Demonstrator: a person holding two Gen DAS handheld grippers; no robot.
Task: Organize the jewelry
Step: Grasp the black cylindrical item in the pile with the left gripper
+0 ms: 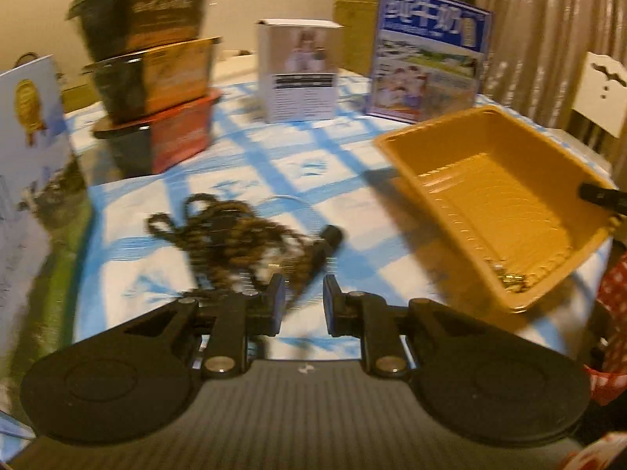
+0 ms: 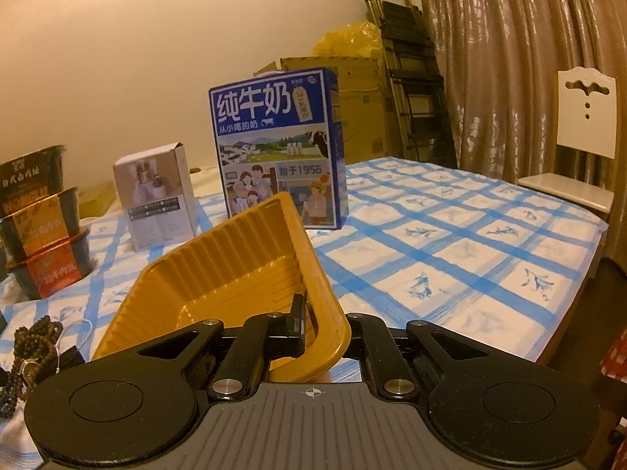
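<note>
My right tongs pinch the near wall of the yellow tray and tip it up, one finger inside and one outside. My left tongs are open and hold nothing. They hang just above the pile of brown bead necklaces on the blue checked worktop. The beads sit at about 11 o'clock from the left tongs, and the tray is at 2 o'clock. I think I am at the step of picking up the beads. Next I need to dip the left tongs, close on a bunch of beads, and carry them to the tray. The tray is almost empty, with only a small gold piece in its near corner.
</note>
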